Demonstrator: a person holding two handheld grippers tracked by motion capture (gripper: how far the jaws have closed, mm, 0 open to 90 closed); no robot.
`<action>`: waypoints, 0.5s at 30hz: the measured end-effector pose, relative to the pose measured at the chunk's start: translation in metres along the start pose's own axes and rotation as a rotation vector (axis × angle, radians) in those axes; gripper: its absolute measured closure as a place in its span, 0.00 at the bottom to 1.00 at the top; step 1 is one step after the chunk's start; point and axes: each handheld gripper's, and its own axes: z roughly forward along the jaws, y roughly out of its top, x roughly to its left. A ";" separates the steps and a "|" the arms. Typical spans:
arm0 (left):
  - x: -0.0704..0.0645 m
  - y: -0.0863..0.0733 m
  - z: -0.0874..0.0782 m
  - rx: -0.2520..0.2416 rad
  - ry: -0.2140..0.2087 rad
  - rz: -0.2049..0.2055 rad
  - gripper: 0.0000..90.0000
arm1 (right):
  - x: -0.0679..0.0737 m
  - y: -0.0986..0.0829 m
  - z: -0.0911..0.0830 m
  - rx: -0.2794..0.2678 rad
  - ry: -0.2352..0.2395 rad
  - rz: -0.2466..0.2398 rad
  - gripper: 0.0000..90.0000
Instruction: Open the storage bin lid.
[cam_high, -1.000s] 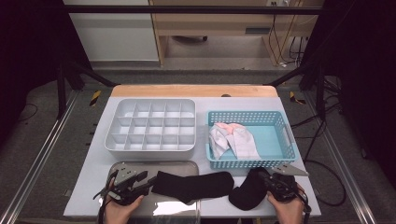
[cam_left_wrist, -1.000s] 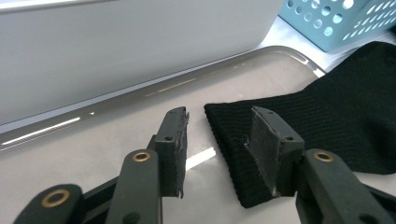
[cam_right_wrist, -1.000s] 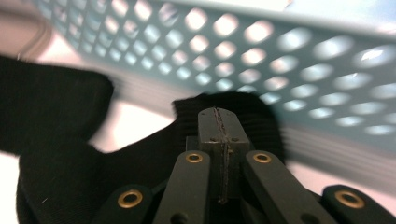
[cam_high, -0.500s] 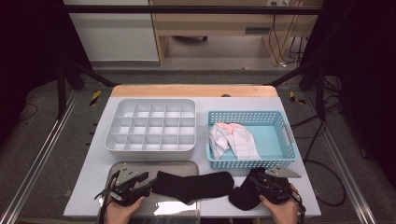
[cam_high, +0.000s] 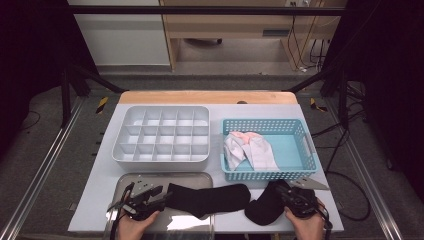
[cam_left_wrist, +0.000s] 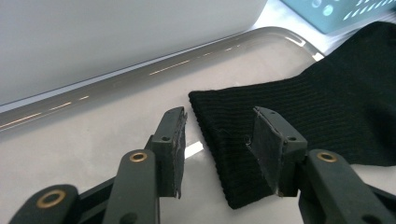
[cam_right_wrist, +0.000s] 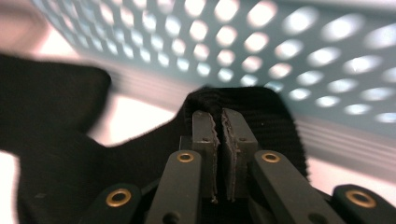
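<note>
My left gripper (cam_left_wrist: 217, 140) is spread wide, its jaws standing on either side of the ribbed cuff of the long black knitted sock (cam_left_wrist: 299, 121). The cuff's corner lies between my two pads without either one touching it that I can tell. Under both lies the shallow silver metal tray (cam_left_wrist: 93, 140), and just beyond my fingertips rises the pale wall of the white plastic divided organiser box (cam_left_wrist: 116, 42).

My right gripper (cam_right_wrist: 218, 135) is pinched tight on the toe end of the same black sock (cam_right_wrist: 56, 140), a fold of dark knit bunched up over my closed pads. Straight ahead of those fingertips, very near, stands the perforated side of the light blue plastic basket (cam_right_wrist: 289, 42).

From the high view, the sock (cam_high: 210, 198) stretches between my two grippers, left (cam_high: 150, 196) and right (cam_high: 286, 194).
</note>
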 end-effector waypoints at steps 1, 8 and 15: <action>0.000 0.000 0.000 0.001 0.003 0.004 0.59 | -0.003 0.001 -0.005 -0.030 0.015 0.025 0.94; 0.001 0.002 -0.001 -0.005 0.004 -0.003 0.59 | -0.015 0.008 -0.023 -0.156 0.097 0.091 0.94; 0.002 0.003 -0.005 -0.020 0.002 -0.005 0.59 | -0.016 0.014 -0.036 -0.214 0.139 0.086 0.95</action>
